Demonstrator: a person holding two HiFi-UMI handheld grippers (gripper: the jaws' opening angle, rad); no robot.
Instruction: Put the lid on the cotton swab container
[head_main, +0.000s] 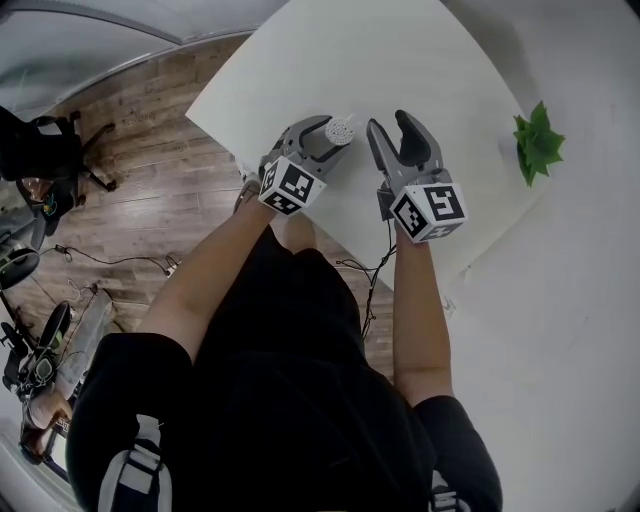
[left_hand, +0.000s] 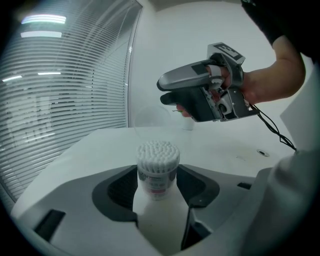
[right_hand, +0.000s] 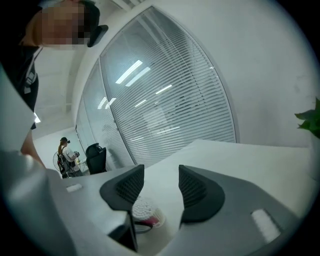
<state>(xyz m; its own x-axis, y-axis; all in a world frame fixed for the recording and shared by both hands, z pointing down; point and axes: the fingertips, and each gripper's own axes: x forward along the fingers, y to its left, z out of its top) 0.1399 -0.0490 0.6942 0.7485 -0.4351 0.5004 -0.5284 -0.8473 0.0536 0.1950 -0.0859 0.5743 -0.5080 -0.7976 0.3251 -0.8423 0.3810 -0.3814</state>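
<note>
Gripping the container (left_hand: 157, 175) by its sides in the left claw (left_hand: 158, 192), with both pads closed against it and the bare swabs (left_hand: 158, 150) standing uncovered above them. Holding it at that claw's tips, straight ahead of the claw, long axis upright, low over the white table (head_main: 440, 60); not showing whether the base is resting there.

Holding the right claw (right_hand: 161, 186) just to the right of the container and higher, pads standing apart, with only bare table showing through the gap. Looking down from that claw, finding the swab heads below and to the left of its left pad, off the line of the gap and not under it.

Failing to make out the lid plainly in any view; noting only a faint clear curve (left_hand: 150, 116) beyond the container in the left gripper view, too faint to call.

Judging the capping as not yet done, going by the open top. Judging the coming move as turning on that sideways offset: shifting the right claw left until centred over the container, then coming down along the upright axis with the lid square to the mouth.

Reaching forward with both forearms, the left angled inward toward the container, the right running nearly straight, with the right claw nearer the open top.
</note>
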